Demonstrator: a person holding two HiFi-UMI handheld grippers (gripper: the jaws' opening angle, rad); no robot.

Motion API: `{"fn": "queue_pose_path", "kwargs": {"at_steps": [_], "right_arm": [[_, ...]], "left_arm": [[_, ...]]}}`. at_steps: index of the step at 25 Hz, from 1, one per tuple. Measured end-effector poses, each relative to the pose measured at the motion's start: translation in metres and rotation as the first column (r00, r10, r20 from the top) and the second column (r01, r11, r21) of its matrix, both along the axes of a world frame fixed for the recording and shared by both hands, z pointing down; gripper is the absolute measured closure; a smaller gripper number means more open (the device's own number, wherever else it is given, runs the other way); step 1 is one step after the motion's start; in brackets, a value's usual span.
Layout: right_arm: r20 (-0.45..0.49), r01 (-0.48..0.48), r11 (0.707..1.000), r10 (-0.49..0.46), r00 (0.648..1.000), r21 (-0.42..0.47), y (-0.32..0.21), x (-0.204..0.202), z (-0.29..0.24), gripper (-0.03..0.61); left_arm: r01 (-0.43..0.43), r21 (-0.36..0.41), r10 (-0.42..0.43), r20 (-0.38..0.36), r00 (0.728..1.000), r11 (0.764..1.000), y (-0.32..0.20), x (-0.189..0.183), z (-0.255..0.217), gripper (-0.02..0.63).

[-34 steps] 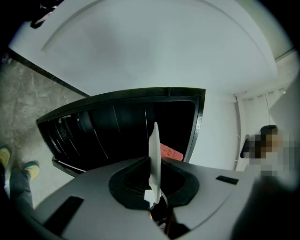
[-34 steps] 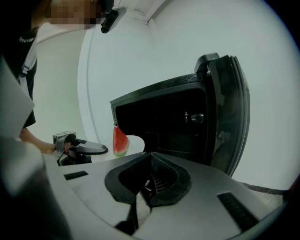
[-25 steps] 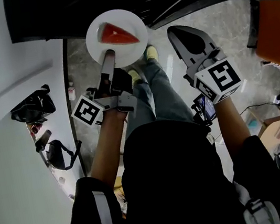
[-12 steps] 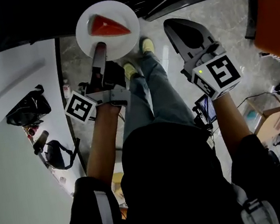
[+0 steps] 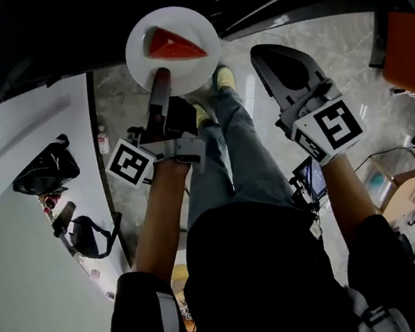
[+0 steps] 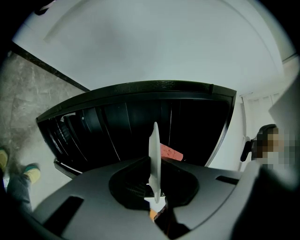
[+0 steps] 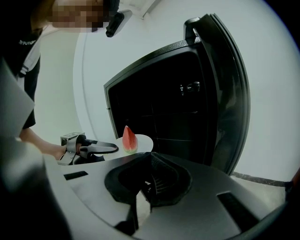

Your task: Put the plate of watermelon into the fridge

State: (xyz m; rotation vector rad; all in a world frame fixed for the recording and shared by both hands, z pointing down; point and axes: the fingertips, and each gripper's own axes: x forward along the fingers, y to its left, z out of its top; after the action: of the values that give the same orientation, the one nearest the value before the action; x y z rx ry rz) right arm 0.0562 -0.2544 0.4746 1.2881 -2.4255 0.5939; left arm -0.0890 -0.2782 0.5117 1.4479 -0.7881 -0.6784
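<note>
Up at the far end of the head view, the left gripper (image 5: 160, 78) holds the plate (image 5: 193, 70) by its near rim. Its jaws are squeezed tight on the thin white edge (in the left gripper view the plate looks like a thin line standing between them). A red piece of watermelon (image 5: 172, 46) sits on the plate, and in the right gripper view its pointed tip sticks up.

The plate is up in the air, right at the open front of the black fridge (image 7: 157, 93). I cannot tell if its far rim is past the opening. The door (image 7: 227, 89) is swung open on the right side of the right gripper view, and it is dark inside.

The right gripper (image 5: 262, 51) is to the right of the plate and does not touch it. Its jaws are pressed together with nothing between them.

Down below is a gray stone floor (image 5: 327, 31), and the person's yellow-green shoes (image 5: 223, 78) show just near the plate.
</note>
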Motion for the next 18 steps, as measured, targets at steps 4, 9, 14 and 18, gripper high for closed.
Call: {"fn": "queue_pose_path", "kwargs": {"at_steps": [4, 9, 14, 18], "right_arm": [[0.014, -0.001, 1.000, 0.001, 1.000, -0.005, -0.006, 0.000, 0.007, 0.567], [0.028, 0.017, 1.000, -0.017, 0.999, -0.014, -0.012, -0.004, 0.013, 0.567], [0.038, 0.029, 0.999, -0.028, 0.999, -0.026, -0.016, -0.005, 0.018, 0.566], [0.037, 0.042, 0.999, -0.041, 0.998, -0.033, -0.015, -0.009, 0.022, 0.566]], "left_arm": [[0.003, 0.003, -0.003, 0.016, 1.000, 1.000, -0.008, 0.002, 0.009, 0.584], [0.010, -0.010, -0.009, 0.056, 0.998, 1.000, -0.020, 0.002, 0.031, 0.584], [0.042, -0.037, -0.040, 0.038, 0.998, 0.998, -0.036, 0.006, 0.051, 0.584], [0.078, -0.045, -0.077, 0.016, 0.997, 0.996, -0.048, 0.007, 0.063, 0.584]]}}
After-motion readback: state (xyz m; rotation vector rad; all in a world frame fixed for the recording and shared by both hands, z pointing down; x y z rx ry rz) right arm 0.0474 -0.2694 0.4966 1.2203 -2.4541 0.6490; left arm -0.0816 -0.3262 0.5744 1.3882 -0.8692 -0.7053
